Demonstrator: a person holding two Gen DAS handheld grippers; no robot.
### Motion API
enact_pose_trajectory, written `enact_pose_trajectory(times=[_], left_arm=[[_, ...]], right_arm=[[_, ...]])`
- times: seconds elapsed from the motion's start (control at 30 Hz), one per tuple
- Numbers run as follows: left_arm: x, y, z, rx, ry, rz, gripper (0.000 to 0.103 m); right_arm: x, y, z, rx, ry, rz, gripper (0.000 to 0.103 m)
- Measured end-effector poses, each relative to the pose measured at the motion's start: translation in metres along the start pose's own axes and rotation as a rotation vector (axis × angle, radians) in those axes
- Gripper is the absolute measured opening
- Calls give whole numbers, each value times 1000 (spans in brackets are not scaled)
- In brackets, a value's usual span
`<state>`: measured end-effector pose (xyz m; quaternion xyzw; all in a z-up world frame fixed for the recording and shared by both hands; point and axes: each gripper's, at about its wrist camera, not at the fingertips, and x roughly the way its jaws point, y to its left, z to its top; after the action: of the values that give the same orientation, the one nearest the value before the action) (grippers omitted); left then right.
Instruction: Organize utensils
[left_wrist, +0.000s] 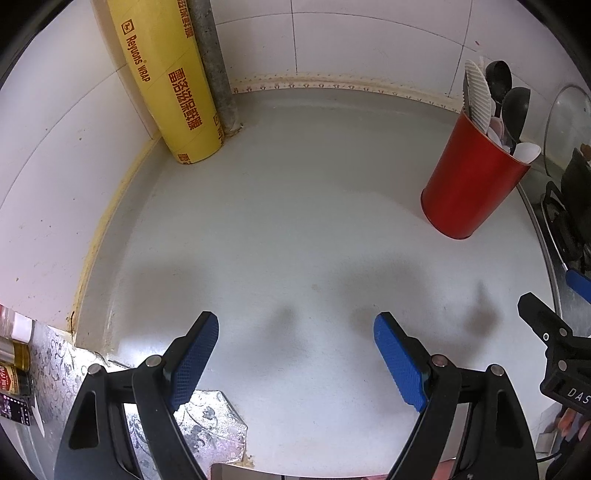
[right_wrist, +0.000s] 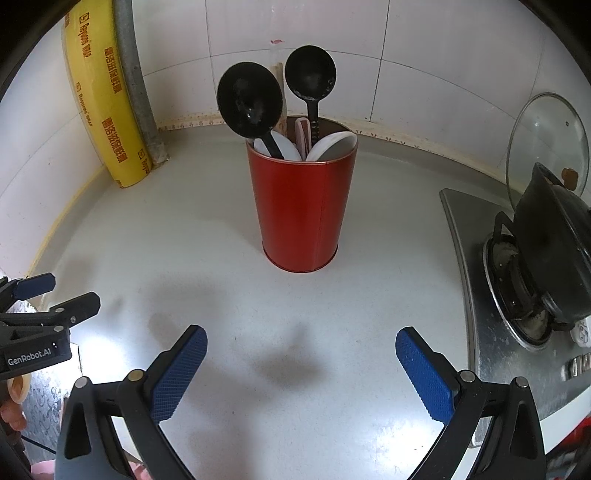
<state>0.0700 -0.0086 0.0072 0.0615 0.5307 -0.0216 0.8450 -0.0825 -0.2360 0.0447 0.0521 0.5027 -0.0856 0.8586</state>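
Right wrist view: glossy red cylindrical holder holds black ladles; both hand-held grippers released, empty.

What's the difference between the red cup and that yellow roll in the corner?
The red cup stands upright in the open counter; the yellow roll leans against the tiled wall in the corner. The red cup is plain and holds spoons and ladles; the yellow roll carries printed lettering and holds nothing visible. Both are round and rest on the grey counter.
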Motion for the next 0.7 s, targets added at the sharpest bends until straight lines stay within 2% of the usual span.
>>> enact_pose_trajectory(times=[0.7], left_arm=[[-9, -3, -1, 0, -19, 3, 87]], right_arm=[[-10, 0, -3, -4, -22, -1, 103]])
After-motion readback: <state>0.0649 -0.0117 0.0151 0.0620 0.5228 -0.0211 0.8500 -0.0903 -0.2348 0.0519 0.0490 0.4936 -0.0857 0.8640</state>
